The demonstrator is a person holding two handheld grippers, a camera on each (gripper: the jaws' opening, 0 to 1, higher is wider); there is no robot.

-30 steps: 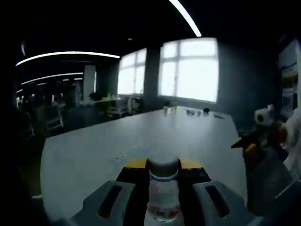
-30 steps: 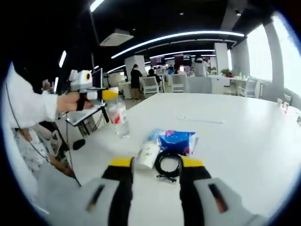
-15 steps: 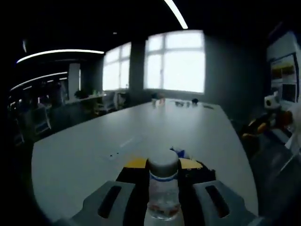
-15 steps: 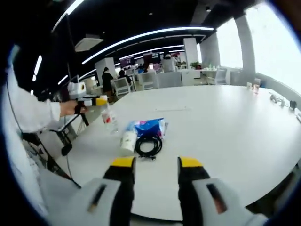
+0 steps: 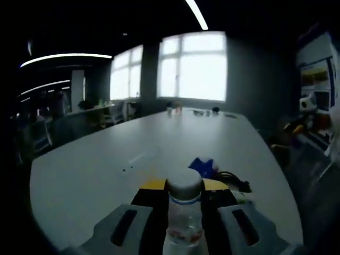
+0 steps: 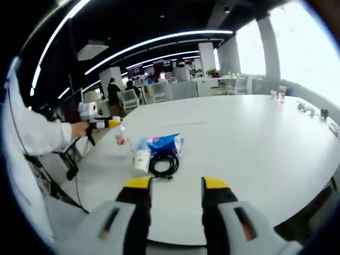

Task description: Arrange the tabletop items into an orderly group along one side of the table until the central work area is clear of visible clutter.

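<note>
A clear water bottle (image 5: pixel 184 212) with a pale cap and red label stands upright between the jaws of my left gripper (image 5: pixel 184 187), which is shut on it. Past it lie a blue packet (image 5: pixel 202 166) and a black cable (image 5: pixel 234 181) on the white table (image 5: pixel 95 175). In the right gripper view the same bottle (image 6: pixel 121 137) hangs from the left gripper (image 6: pixel 105 124) near the table's left edge, beside a white cup (image 6: pixel 141 159), the blue packet (image 6: pixel 162 143) and the coiled cable (image 6: pixel 163 165). My right gripper (image 6: pixel 177 186) is open and holds nothing, short of the cluster.
Small items sit at the far end of the table (image 5: pixel 175 109) (image 6: pixel 313 109). A person's white sleeve (image 6: pixel 32 135) reaches in from the left. Chairs, desks and people fill the room behind. Bright windows (image 5: pixel 194 66) line one wall.
The right gripper has drawn back from the cluster, which looks smaller now. The left gripper view has swung, bringing the blue packet and cable into sight; the bottle stays gripped.
</note>
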